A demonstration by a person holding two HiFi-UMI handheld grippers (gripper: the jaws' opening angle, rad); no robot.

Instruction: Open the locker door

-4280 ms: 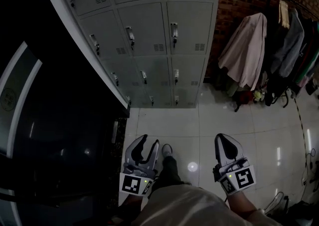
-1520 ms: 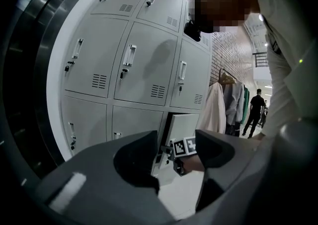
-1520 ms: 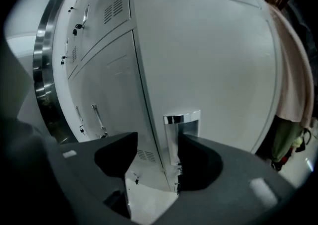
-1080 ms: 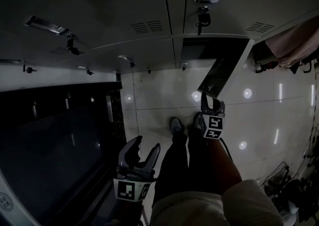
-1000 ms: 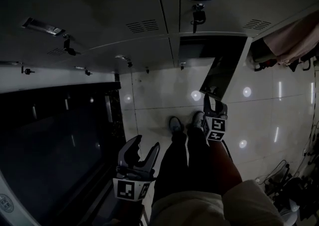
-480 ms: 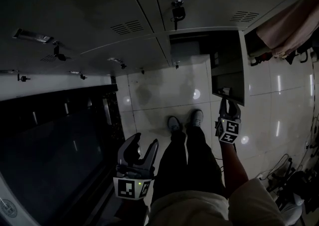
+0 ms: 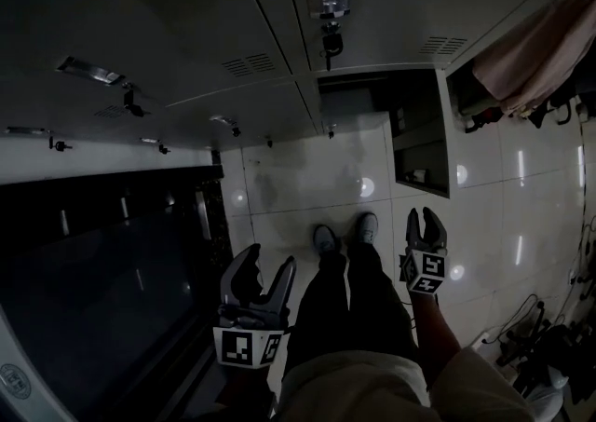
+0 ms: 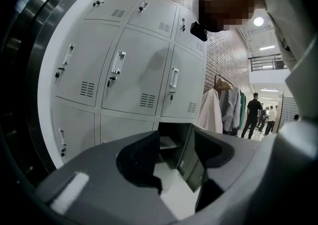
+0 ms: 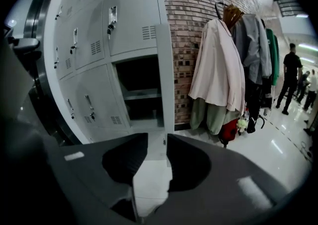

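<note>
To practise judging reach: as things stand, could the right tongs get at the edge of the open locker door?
Probably yes: the right tongs, jaws just opened further and empty, point straight at the locker door, edge-on, with only floor between.

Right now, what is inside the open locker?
Inside the open locker one shelf shows, with nothing clear on it. The space above it is too dark to read. The door hides its right wall.

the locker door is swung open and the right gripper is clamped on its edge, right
Not quite. The locker door is swung open, but the right gripper is not clamped on its edge: its jaws have just been opening and stand apart with nothing between them, and the door stands off ahead of them. The right gripper view shows this.
</note>
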